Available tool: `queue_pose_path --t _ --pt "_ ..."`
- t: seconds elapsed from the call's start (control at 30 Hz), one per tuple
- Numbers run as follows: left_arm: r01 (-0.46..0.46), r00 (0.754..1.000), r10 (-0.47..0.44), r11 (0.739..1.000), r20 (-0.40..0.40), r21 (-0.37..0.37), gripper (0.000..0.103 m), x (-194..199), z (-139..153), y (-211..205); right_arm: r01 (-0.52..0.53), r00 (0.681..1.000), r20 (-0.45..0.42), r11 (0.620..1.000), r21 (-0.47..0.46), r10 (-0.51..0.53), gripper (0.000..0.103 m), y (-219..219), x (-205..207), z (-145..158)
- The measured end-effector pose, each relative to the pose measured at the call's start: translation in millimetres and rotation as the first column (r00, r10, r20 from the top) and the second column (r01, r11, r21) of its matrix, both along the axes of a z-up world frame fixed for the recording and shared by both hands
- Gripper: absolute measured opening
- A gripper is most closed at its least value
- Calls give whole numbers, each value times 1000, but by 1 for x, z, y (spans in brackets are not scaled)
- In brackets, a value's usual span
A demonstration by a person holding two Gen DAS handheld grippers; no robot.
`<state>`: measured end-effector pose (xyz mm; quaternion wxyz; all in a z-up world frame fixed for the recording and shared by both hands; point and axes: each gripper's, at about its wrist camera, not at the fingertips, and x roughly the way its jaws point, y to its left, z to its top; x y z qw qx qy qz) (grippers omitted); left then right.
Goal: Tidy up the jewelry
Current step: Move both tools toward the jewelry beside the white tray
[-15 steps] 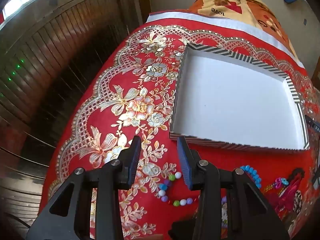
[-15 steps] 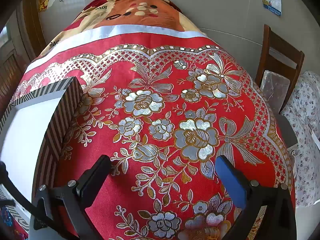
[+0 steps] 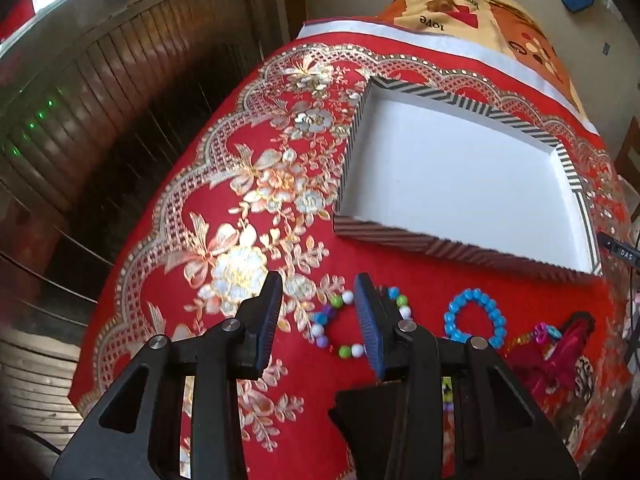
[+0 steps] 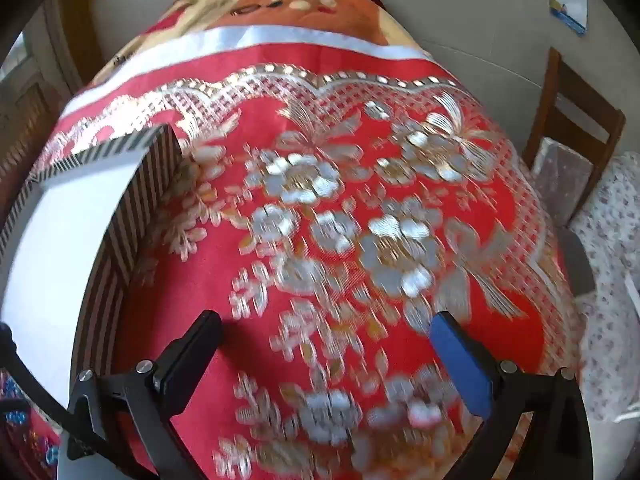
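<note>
Left gripper (image 3: 318, 312) — jaws spread with a moderate gap, nothing between the pads. It hangs over the red floral tablecloth (image 3: 248, 184). Seen through the gap and past the right-hand pad: a multicolored bead bracelet (image 3: 340, 350) lying flat on the cloth, its loop partly hidden behind that pad. Whether the pad touches the beads cannot be told.

To the right of the jaws, a blue bead bracelet (image 3: 476, 320), also flat on the cloth, apart from the multicolored one. Farther right again, a pink and magenta jewelry piece (image 3: 544, 344), shape unclear, near the frame edge.

Ahead of the jaws, beyond both bracelets: a shallow tray (image 3: 440, 246) with black-and-white striped sides and a white floor, no jewelry inside it.

Right gripper (image 4: 324, 328) — jaws spread wide, holding nothing. Beneath and ahead of them only the floral tablecloth; the view is motion-blurred. The striped tray sits to the left of the left-hand finger, its near corner (image 4: 160, 168) forward of the tips. A wooden chair (image 4: 576, 128) stands off to the right, beyond the table edge.
</note>
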<state>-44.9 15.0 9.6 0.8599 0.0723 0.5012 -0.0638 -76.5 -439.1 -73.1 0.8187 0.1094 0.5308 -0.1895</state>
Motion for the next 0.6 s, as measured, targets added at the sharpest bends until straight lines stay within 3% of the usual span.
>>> queue_pose_path --t 0.27,0.43,0.6 --pt "12 999 -14 999 -35 -48 36 -14 -2 6 -32 998 55 995 -93 37 98 59 -49 66" --pt "35 999 -37 998 -29 -55 36 -22 1 8 -64 993 97 996 -58 70 98 119 -77 104" --pt "64 998 -65 997 -25 -50 36 -28 4 10 -87 987 129 996 -30 90 98 176 -90 112"
